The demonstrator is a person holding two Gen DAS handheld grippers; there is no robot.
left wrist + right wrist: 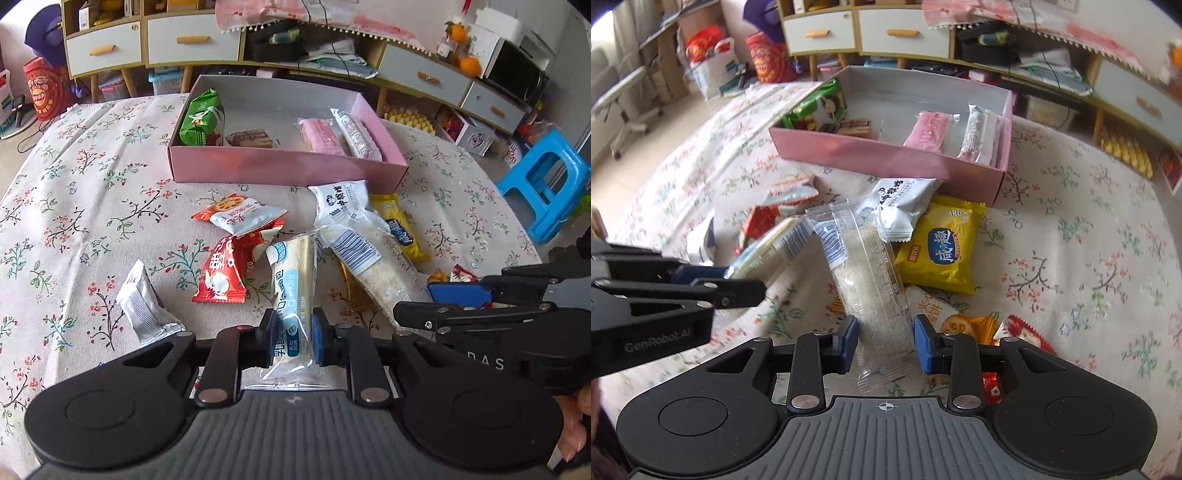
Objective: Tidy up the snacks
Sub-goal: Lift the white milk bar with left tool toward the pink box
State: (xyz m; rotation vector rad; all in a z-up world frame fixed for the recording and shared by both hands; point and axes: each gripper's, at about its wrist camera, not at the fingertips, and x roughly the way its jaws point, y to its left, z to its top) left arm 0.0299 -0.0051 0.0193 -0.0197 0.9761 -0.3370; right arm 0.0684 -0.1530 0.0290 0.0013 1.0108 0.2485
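left gripper (293, 341): jaws nearly closed, pads pressing both sides of a cream roll in clear wrap (293, 280), gripped near its lower end; the roll stands tilted up off the floral tablecloth (74, 206).
right gripper (885, 341): jaws drawn in around the near end of a pale crumbly bar in clear wrap (866, 269); the blue pads (849, 341) look to meet the wrapper's edges, so it reads as a light grip, though firm pressure cannot be confirmed.
target: pink box (280, 168), open-topped, on the far side of the loose pile.
step in hand: both packets secured, next to go into the box.
technique: lift the bar straight up first, since its far end lies under the white pouch (903, 201) and beside the yellow packet (940, 245), which could drag along; grip the filling, not only the slippery film; carry over the near wall and lay packets lengthwise beside those already inside.
count, in box: four, namely one green bag (203, 118), one small brown packet (251, 138), one pink bar (319, 134), one white bar (356, 133).
count, outside: at least nine, held ones included; some lie partly hidden.
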